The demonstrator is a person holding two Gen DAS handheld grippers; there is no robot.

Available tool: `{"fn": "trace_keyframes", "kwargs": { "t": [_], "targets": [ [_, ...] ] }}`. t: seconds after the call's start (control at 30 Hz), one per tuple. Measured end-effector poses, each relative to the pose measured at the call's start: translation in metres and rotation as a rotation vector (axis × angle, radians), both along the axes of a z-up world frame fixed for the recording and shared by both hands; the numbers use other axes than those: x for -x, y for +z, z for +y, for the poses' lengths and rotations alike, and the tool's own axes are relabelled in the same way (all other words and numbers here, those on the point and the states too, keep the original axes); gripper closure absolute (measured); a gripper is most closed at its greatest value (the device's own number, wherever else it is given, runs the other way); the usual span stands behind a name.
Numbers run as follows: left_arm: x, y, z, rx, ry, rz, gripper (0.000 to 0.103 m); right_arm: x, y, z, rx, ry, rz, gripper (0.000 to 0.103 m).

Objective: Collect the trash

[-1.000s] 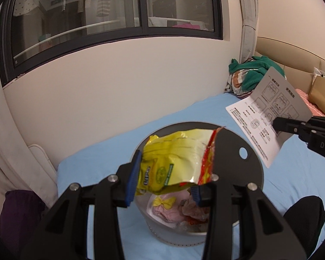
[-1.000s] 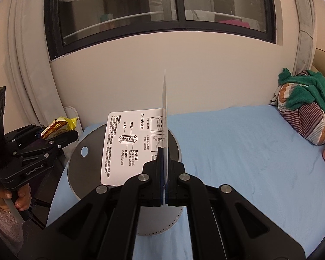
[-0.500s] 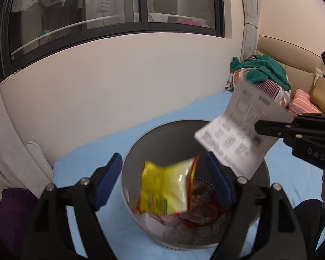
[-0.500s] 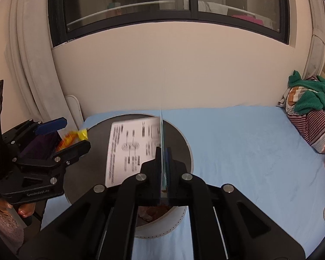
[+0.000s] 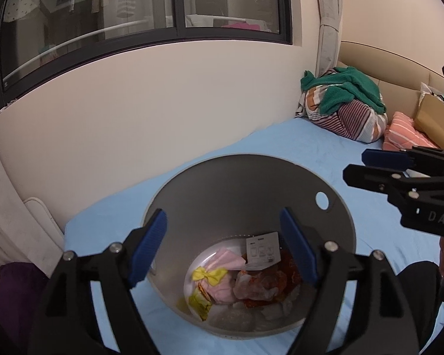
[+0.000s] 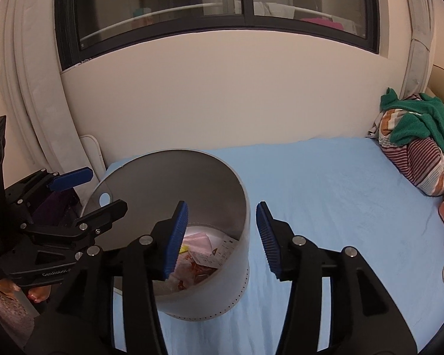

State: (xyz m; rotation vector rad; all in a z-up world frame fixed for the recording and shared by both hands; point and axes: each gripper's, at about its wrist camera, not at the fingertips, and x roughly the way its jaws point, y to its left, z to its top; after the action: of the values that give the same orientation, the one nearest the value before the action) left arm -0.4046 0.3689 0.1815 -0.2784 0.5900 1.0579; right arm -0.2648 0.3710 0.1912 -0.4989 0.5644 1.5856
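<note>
A round grey bin (image 5: 242,183) (image 6: 239,227) stands on the blue bed sheet. At its bottom lie a white printed leaflet (image 5: 262,250) (image 6: 223,251), a pink cloth with a yellow bow (image 5: 210,273), a yellow snack wrapper (image 5: 199,298) and reddish wrappers. My left gripper (image 5: 223,250) hangs open over the bin's mouth with nothing between its blue pads; it also shows in the right wrist view (image 6: 87,190). My right gripper (image 6: 222,236) sits above the bin's right rim, its jaws opening and empty; in the left wrist view the right gripper (image 5: 367,165) reaches in from the right edge.
The cream wall with a dark window runs behind the bed. A heap of striped and green clothes (image 5: 344,106) (image 6: 420,142) lies at the far right, with a pink striped pillow (image 5: 405,131) and a brown paper bag (image 5: 436,121). A purple thing (image 5: 11,293) sits low left.
The left gripper opened and the yellow wrapper fell into the bin. The right gripper then opened and the leaflet dropped in too. Both grippers are now empty.
</note>
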Motion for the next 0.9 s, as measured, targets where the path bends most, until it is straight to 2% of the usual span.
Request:
{"fn": "trace_keyframes", "kwargs": {
  "t": [0.1,0.2,0.33,0.47,0.67,0.9],
  "targets": [
    [-0.012,-0.001,-0.005,-0.007,-0.034,0.006,0.024,-0.013,-0.002,-0.015,-0.01,-0.054,-0.001,0.052],
    [-0.028,-0.004,-0.012,-0.014,-0.077,0.012,0.022,-0.031,-0.006,-0.033,-0.011,-0.116,0.013,0.044],
    [-0.058,-0.007,-0.029,-0.033,-0.169,0.029,0.021,-0.059,-0.012,-0.063,-0.021,-0.221,0.04,0.039],
    [-0.09,-0.008,-0.051,-0.048,-0.275,0.035,0.021,-0.088,-0.02,-0.096,-0.025,-0.334,0.063,0.038],
    [-0.139,-0.017,-0.084,-0.034,-0.431,0.035,0.021,-0.125,-0.034,-0.154,-0.011,-0.523,0.035,0.035],
    [-0.2,-0.03,-0.134,-0.018,-0.628,0.051,0.021,-0.157,-0.043,-0.245,-0.006,-0.763,-0.029,0.029]
  ]
}}
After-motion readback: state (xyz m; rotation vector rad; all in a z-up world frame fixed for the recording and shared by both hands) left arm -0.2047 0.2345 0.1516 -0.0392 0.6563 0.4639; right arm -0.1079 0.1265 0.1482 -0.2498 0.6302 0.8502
